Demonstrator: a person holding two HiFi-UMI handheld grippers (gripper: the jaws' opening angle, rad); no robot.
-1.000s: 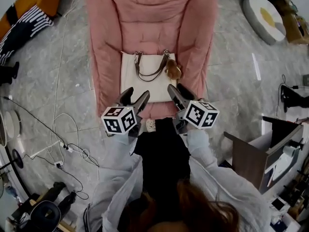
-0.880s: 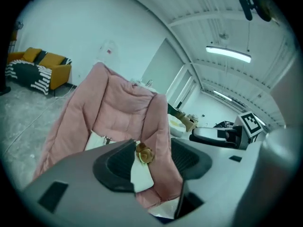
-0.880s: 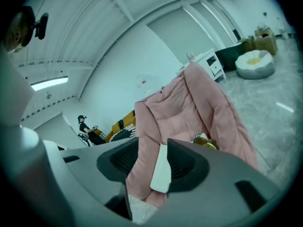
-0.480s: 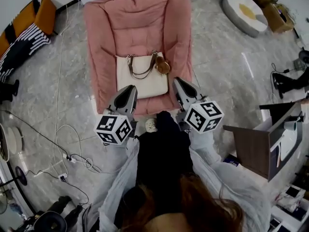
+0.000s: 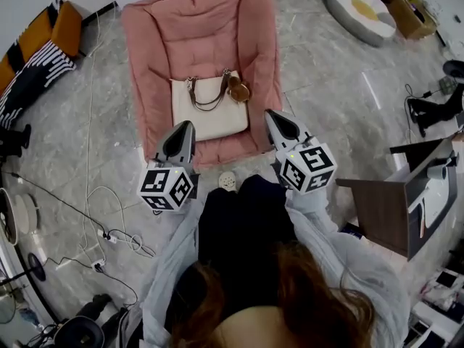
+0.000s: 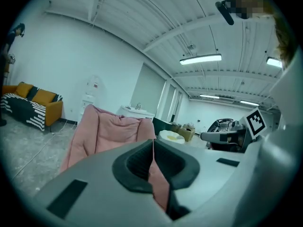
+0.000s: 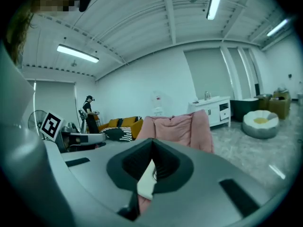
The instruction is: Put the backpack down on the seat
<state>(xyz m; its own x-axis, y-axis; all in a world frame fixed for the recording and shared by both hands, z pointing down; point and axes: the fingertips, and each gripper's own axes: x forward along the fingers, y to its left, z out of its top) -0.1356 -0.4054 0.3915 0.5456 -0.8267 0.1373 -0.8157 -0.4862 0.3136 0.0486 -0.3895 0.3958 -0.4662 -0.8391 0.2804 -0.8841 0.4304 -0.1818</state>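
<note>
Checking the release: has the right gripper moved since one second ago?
Yes. The right gripper has shifted off the bag, rightward in the head view, over the edge of the pink seat; jaws just closed, empty.

Cream bag (image 5: pixel 210 122), pink seat (image 5: pixel 196 35), perhaps marbled floor (image 5: pixel 326 71)

We can read no words, brands or numbers anywhere. The only printed signs are black-and-white square markers (image 5: pixel 168 188) on the cubes behind the jaws of the left gripper (image 5: pixel 184 126) and right gripper (image 5: pixel 274 116).
</note>
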